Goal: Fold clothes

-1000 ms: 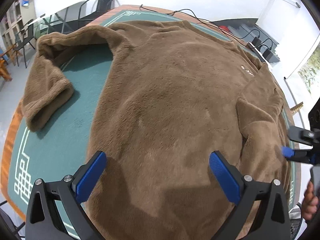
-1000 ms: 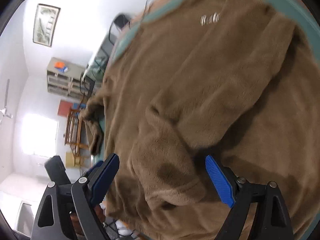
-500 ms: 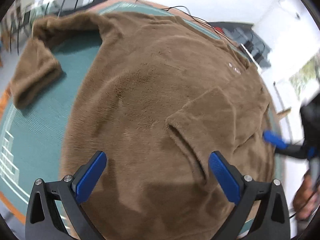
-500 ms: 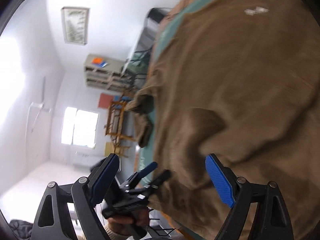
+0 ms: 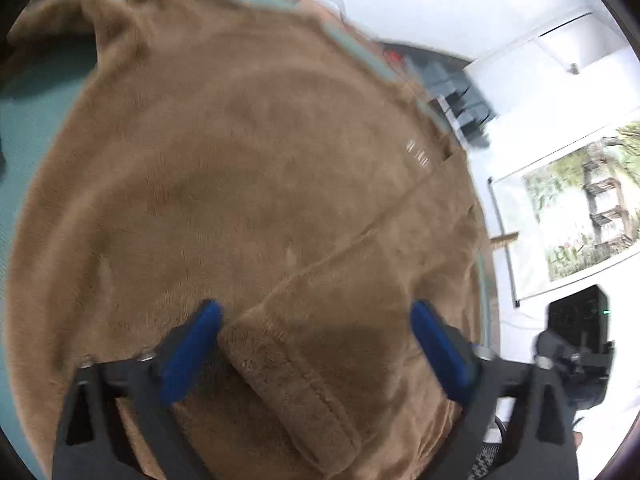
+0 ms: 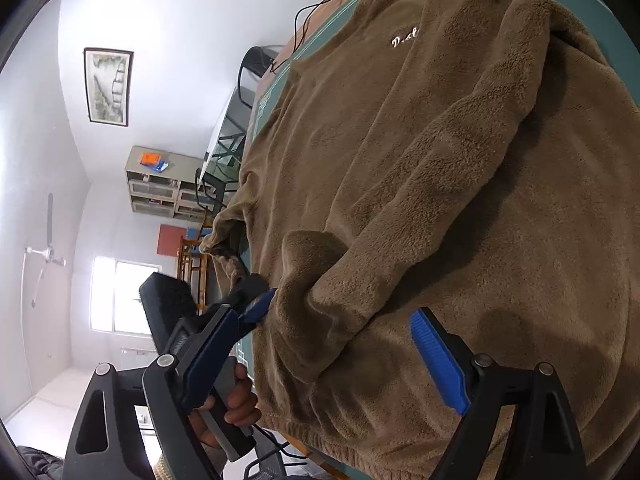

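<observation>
Your left gripper [image 5: 316, 344] now straddles the sleeve cuff [image 5: 288, 380] folded across the brown sweater [image 6: 460, 200], fingers wide. Your right gripper [image 6: 340, 356], also wide and empty, has let it go.

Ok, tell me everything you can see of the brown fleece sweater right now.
The brown fleece sweater is plush and fuzzy, lying front up across the green table mat, with small white embroidered lettering on the chest. One sleeve is folded diagonally over the body, its ribbed cuff lying between the fingers of the open left gripper. The other sleeve trails off toward the far table edge. The elastic hem bunches at the near edge. The right gripper hovers open above the hem area.
</observation>
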A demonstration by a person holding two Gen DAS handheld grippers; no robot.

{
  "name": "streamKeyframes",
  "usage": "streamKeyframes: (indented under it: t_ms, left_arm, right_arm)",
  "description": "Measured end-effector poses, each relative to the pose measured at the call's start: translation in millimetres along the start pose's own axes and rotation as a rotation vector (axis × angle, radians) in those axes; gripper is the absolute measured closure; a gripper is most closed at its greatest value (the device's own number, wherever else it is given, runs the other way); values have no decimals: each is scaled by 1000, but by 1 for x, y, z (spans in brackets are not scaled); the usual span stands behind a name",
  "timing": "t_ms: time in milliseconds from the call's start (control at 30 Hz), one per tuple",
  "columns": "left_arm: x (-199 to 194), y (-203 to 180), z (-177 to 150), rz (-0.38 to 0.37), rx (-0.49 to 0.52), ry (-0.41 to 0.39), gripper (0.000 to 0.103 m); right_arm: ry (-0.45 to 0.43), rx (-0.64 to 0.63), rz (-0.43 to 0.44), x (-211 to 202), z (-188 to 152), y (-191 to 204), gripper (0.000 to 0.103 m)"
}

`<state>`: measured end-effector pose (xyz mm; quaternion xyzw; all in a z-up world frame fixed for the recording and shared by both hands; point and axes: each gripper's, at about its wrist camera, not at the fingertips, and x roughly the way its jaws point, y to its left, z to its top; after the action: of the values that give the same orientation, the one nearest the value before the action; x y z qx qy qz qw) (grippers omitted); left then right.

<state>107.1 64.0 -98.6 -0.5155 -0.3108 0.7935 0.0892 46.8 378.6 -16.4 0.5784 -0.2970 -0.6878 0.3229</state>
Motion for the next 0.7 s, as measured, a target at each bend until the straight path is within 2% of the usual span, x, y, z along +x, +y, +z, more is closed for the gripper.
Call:
streamKeyframes:
  t_ms: [33,100,133,200,267,367,500,633,700]
  left_arm:
    - [-2,-3,-2,15,21,-23,22]
    - [3,-7,-1,25,62,18,59]
    - [5,-8,-1,35,71,36,64]
    - [5,-12,3,28,83,45,80]
    - [1,-22,9,11,116,40,85]
    - [-9,-45,23,-12,193,7,86]
    - [-36,-74,53,-50,292,-96,86]
    - [-79,-90,92,-82,351,-243,86]
    - [-88,-101,112,-87,372,-299,86]
  right_arm:
    - [-8,-7,-10,-1,1,0,13]
    - [-24,-19,-32,-3,3,0,13]
    - [-33,-23,-44,-5,5,0,13]
    - [-48,-24,-68,-9,9,-2,13]
    - [-67,-39,-113,-13,15,-3,13]
    - [-106,-100,-234,-20,31,2,13]
    - [-182,-195,-400,-37,65,11,13]
    - [-257,-307,-549,-50,100,25,13]
    - [-289,-366,-645,-49,118,31,13]
